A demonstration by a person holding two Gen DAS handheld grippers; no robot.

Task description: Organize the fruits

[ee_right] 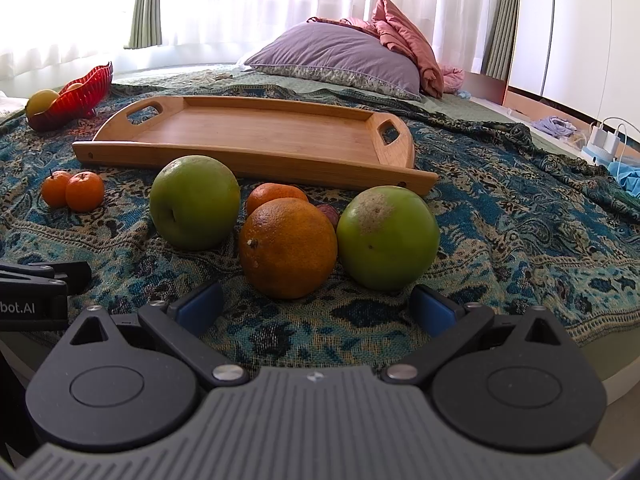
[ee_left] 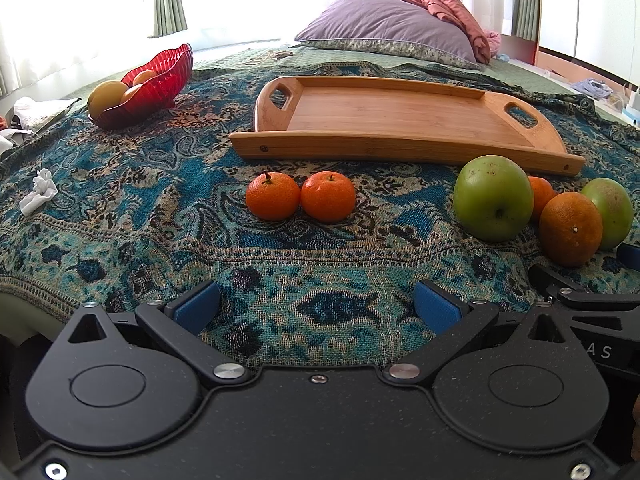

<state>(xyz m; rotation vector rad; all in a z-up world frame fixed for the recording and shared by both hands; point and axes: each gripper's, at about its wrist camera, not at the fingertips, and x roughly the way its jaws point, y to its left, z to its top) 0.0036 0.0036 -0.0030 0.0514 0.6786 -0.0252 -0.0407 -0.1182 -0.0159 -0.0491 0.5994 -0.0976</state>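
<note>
An empty wooden tray (ee_left: 400, 120) (ee_right: 256, 132) lies on the patterned bedspread. In front of it sit two small tangerines (ee_left: 300, 196) (ee_right: 74, 190). To their right are two green apples (ee_left: 494, 198) (ee_right: 196, 202) (ee_right: 387, 238), a large orange (ee_left: 570, 229) (ee_right: 288, 247) and a smaller orange behind (ee_right: 276, 196). My left gripper (ee_left: 316, 308) is open and empty, short of the tangerines. My right gripper (ee_right: 316, 308) is open and empty, just short of the large orange.
A red glass bowl (ee_left: 156, 80) (ee_right: 80, 92) with yellow and orange fruit stands at the far left. A crumpled tissue (ee_left: 40, 192) lies on the left. A purple pillow (ee_left: 388, 32) and pink bedding are behind the tray. Chargers (ee_right: 604, 140) sit at the right.
</note>
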